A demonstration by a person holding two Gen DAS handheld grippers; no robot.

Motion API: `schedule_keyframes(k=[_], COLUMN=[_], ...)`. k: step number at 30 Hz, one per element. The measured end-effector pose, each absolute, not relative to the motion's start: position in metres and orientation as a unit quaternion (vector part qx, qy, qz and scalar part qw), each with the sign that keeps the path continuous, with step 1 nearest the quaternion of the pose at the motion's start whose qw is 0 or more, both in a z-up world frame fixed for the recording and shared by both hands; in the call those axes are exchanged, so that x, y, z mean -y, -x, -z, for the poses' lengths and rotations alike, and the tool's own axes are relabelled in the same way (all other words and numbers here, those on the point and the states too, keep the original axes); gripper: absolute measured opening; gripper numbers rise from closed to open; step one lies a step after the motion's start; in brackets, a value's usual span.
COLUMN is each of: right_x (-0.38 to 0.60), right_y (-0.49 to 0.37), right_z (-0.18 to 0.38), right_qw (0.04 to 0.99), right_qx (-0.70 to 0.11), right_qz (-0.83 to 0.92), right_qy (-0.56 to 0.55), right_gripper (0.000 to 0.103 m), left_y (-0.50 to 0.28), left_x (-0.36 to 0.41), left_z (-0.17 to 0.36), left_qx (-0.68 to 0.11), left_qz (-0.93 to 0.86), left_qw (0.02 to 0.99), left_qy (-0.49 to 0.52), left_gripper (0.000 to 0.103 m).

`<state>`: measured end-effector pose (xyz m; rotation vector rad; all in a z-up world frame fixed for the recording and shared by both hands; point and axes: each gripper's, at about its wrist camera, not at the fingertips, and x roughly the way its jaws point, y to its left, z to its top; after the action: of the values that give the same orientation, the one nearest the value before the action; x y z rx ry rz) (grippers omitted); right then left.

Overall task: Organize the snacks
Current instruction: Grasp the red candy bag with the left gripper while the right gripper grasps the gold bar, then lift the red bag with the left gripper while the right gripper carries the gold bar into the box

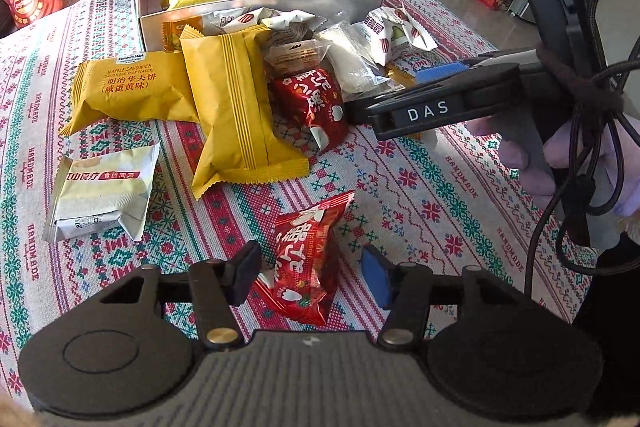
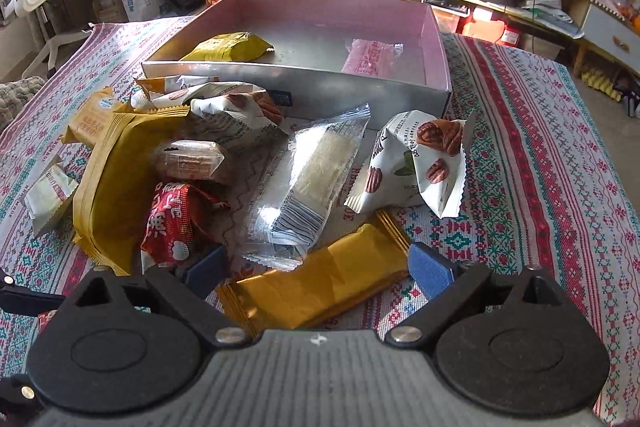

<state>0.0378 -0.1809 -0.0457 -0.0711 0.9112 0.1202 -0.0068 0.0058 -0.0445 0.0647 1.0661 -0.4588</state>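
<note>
While the big shallow silver box with the pink inner walls [image 2: 248, 77] waits at the far side of the red-and-green patterned tablecloth [image 2: 560, 187] with only a yellow packet and a pink one inside, most snacks lie heaped in front of its near wall. Both grippers look ready to close on a packet, so each grasp should take the wrapper's filled middle, not its crimped end. The right gripper [image 2: 318, 269] is spread wide over the flat gold foil bar [image 2: 320, 291], released, gripping nothing; lowering squarely should stop the clear noodle-cake wrapper [image 2: 304, 187] lying across its far end from dragging along. The left gripper [image 1: 312, 275] likewise stands open astride the small red crinkly pouch [image 1: 304, 259], lying alone nearest, an easy pinch.
</note>
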Motion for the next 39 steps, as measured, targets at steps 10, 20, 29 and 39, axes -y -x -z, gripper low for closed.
schedule_keyframes(k=[10,20,29,39], right_x=[0.208,0.212,0.216,0.199], right_y=[-0.021,-0.017,-0.026,-0.023], right_z=[0.042,0.037,0.039,0.034], right_qw=[0.893,0.888,0.893,0.883], right_qx=[-0.445,-0.453,-0.445,-0.458], right_qz=[-0.06,-0.074,-0.07,-0.079], right_qy=[0.033,0.009,0.008,0.061], right_gripper=[0.068,0.066,0.069,0.029], left_y=[0.004,0.0,-0.004,-0.01], left_x=[-0.014,-0.021,-0.029,-0.029], left_z=[0.042,0.038,0.039,0.041], left_qx=[-0.507,-0.5,-0.493,-0.512], left_qz=[0.19,0.178,0.167,0.158], left_qw=[0.841,0.847,0.853,0.843], left_qy=[-0.019,0.01,0.03,0.044], left_gripper=[0.038,0.036,0.036,0.036])
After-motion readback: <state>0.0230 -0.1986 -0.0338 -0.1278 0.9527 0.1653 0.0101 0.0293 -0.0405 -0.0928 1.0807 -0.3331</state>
